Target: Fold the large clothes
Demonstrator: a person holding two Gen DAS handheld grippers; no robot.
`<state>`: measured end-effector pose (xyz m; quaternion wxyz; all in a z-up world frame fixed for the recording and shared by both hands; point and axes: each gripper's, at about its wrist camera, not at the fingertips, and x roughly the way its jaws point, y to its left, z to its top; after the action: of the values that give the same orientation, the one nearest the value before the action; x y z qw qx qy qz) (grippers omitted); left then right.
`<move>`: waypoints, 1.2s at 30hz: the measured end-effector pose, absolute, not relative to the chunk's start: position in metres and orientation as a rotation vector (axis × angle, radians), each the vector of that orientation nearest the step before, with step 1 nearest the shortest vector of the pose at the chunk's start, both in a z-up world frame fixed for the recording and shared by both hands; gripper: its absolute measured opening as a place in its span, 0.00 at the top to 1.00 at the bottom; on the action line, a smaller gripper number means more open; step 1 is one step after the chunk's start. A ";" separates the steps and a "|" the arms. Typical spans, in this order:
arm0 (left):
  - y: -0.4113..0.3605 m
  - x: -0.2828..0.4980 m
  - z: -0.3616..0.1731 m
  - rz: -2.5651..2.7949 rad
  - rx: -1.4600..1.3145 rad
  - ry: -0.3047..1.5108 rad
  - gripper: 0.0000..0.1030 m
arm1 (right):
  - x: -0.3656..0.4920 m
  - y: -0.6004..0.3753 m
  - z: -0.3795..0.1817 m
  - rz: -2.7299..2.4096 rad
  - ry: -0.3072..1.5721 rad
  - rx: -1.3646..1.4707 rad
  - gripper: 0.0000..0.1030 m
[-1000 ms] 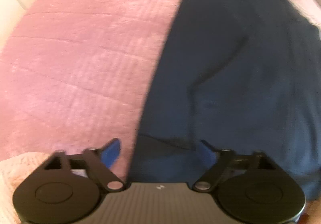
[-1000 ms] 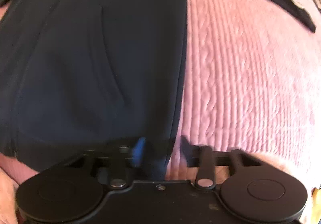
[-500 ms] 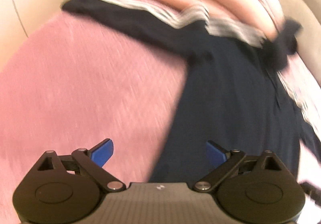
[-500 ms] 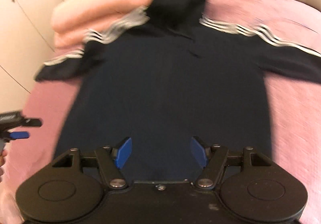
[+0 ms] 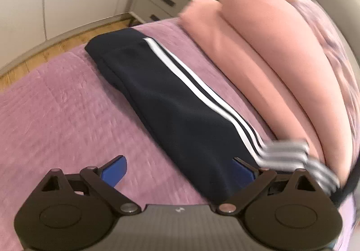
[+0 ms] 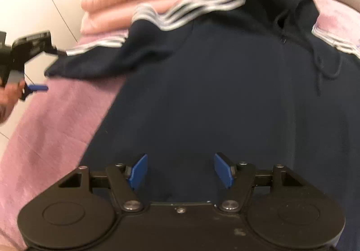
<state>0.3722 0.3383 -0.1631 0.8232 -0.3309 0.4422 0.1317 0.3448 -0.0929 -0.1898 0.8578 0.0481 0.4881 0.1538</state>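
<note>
Bedspread (image 5: 56,116): pink, under everything we see.
Hoodie (image 6: 213,105): navy, striped sleeves, spread flat on it; no readable writing.
Left gripper (image 5: 177,170): jaws wide, empty, over the sleeve (image 5: 175,98).
Right gripper (image 6: 181,170): wide, empty, above the body.

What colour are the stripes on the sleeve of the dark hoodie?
White stripes on the navy sleeve, clearest in the left wrist view.

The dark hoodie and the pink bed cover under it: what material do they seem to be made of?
The hoodie looks like soft matte knit, probably cotton fleece: no shine, limp folds, woven-looking white stripes along the sleeve. The bed cover looks like plush, velvety quilted fabric: a faint sheen and stitched ridges. Motion blur leaves the exact fibres open.
</note>
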 end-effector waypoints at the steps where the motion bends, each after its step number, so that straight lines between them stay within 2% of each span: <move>1: 0.350 0.377 -0.171 0.286 -0.736 0.935 0.06 | 0.349 -0.090 -0.198 0.318 1.034 0.099 0.21; 3: 0.367 0.389 -0.186 0.294 -0.783 0.923 0.06 | 0.346 -0.089 -0.201 0.319 0.974 0.100 0.17; 5: 0.376 0.398 -0.193 0.299 -0.777 0.879 0.08 | 0.342 -0.083 -0.202 0.333 0.958 0.075 0.04; 6: 0.377 0.402 -0.193 0.316 -0.746 0.844 0.26 | 0.342 -0.079 -0.203 0.345 0.951 0.055 0.00; 7: 0.376 0.406 -0.190 0.346 -0.694 0.826 0.70 | 0.340 -0.074 -0.204 0.345 0.942 0.024 0.00; 8: 0.373 0.409 -0.186 0.367 -0.641 0.829 0.89 | 0.339 -0.070 -0.205 0.340 0.931 -0.012 0.00; 9: 0.372 0.413 -0.185 0.376 -0.611 0.830 0.92 | 0.337 -0.066 -0.206 0.336 0.922 -0.050 0.00; 11: 0.368 0.414 -0.169 0.442 -0.567 0.750 0.94 | 0.337 -0.062 -0.206 0.322 0.919 -0.069 0.00; 14: 0.350 0.422 -0.129 0.585 -0.240 0.558 0.94 | 0.340 -0.066 -0.204 0.317 0.929 -0.031 0.00; 19: 0.339 0.434 -0.084 0.518 -0.225 0.431 0.94 | 0.340 -0.072 -0.204 0.357 0.928 -0.024 0.00; 22: 0.309 0.428 -0.058 0.411 -0.239 0.352 0.94 | 0.344 -0.086 -0.197 0.373 0.947 0.051 0.04; 23: 0.295 0.425 -0.048 0.383 -0.237 0.326 0.94 | 0.345 -0.094 -0.194 0.373 0.954 0.098 0.07; 30: 0.154 0.399 0.021 0.074 -0.194 0.204 0.95 | 0.343 -0.168 -0.169 0.291 0.946 0.253 0.08; 36: 0.020 0.379 0.039 -0.229 -0.202 0.173 0.95 | 0.337 -0.232 -0.160 0.208 0.947 0.248 0.08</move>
<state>0.3794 0.0198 0.0386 0.9846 -0.1005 0.0859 -0.1140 0.3374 -0.2321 -0.1597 0.8775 0.1187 0.4538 0.0995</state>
